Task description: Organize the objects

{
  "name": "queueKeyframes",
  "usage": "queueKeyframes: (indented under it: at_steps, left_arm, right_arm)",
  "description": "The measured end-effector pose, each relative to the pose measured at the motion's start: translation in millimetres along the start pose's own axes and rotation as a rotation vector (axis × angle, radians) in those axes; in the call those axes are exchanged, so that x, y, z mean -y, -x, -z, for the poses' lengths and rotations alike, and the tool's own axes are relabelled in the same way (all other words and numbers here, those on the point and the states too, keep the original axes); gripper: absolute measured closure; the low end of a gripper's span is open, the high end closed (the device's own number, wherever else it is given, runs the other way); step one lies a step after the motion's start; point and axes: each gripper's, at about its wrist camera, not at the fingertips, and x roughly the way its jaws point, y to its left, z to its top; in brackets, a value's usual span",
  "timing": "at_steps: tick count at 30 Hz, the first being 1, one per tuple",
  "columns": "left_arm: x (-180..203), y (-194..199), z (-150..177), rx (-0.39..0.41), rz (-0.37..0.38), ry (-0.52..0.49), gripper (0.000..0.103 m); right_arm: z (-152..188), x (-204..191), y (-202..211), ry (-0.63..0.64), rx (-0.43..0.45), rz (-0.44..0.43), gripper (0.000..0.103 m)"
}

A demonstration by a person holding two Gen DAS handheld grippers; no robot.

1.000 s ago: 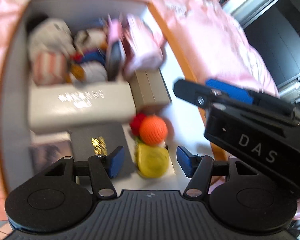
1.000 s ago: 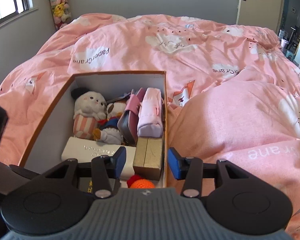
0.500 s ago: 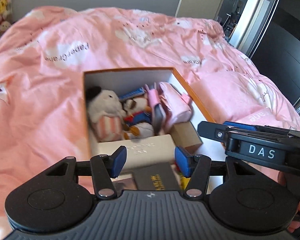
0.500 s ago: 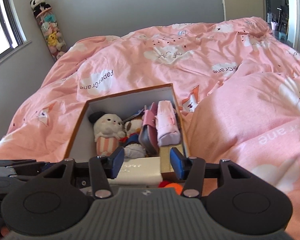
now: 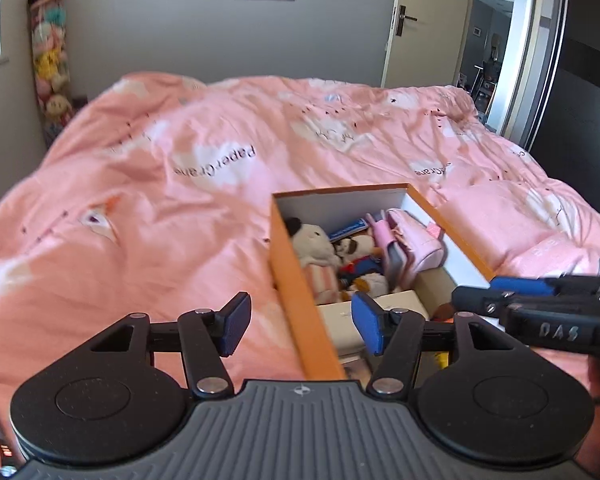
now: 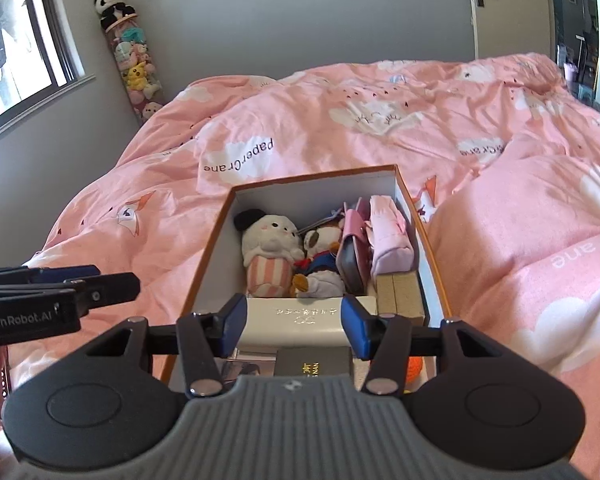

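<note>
While both tongs gape empty, box (image 6: 432,264) sits packed w/ toys.

Orange-walled, white-lined box (image 6: 428,248) on a pink duvet (image 6: 340,128) printed with white clouds; inside, a white plush (image 6: 268,236) with a black ear and pink-and-white striped body, a pink pouch (image 6: 388,232), a tan block (image 6: 400,292), a white case (image 6: 296,320) lettered in gold.
</note>
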Motion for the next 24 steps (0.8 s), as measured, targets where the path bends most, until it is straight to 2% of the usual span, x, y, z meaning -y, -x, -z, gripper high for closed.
queueKeyframes:
  at_steps: [5, 9, 17, 24]
  left_arm:
    - [-8.6, 11.6, 14.4, 0.065, -0.034, -0.014, 0.028]
    - [-7.9, 17.1, 19.9, 0.103, -0.047, -0.011, 0.016]
    - [-7.0, 5.1, 31.3, 0.039, -0.063, -0.001, 0.016]
    - [-9.9, -7.3, 41.5, -0.024, -0.066, 0.029, 0.016]
  right_arm:
    - [8.8, -14.9, 13.0, 0.027, 0.031, 0.001, 0.044]
    - [19.8, -28.7, 19.2, 0.07, 0.044, 0.008, 0.038]
    - [27.1, -35.4, 20.1, 0.115, 0.047, 0.07, 0.029]
    - [33.8, -32.7, 8.5, 0.11, 0.013, 0.08, 0.022]
